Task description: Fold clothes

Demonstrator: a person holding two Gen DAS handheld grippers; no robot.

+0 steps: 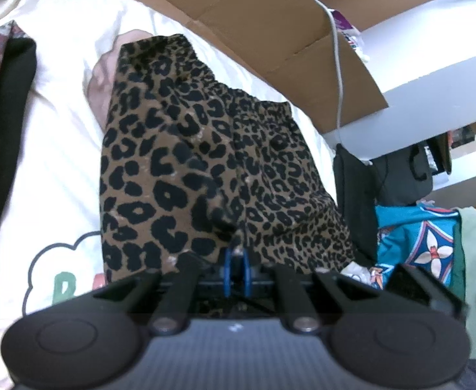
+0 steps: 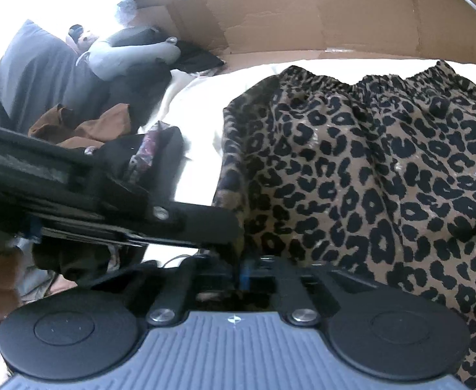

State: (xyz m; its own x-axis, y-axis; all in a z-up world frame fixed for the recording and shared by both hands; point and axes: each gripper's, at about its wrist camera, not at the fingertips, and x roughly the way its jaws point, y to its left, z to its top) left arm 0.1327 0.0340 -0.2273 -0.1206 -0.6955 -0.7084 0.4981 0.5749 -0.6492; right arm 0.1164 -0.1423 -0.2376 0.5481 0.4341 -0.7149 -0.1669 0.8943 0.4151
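Observation:
A leopard-print garment (image 1: 186, 162) with a gathered elastic waistband lies bunched on a white printed cloth (image 1: 59, 149). My left gripper (image 1: 236, 269) holds its blue pads close together, pinching the garment's near edge. In the right wrist view the same leopard-print garment (image 2: 368, 178) fills the right half. My right gripper (image 2: 243, 273) is shut on its lower left edge, with fabric bunched at the pads. The left gripper's black frame (image 2: 189, 219) reaches in from the left and meets the garment just beside my right gripper.
A black garment with a floral lining (image 1: 4, 123) lies at the left. Flattened cardboard (image 1: 254, 22) and a white cable (image 1: 337, 65) run along the far side. Teal patterned cloth (image 1: 416, 247) is heaped at the right. Brown clothing (image 2: 92, 126), a grey pillow (image 2: 33, 74) and a plush toy (image 2: 124, 55) lie beyond.

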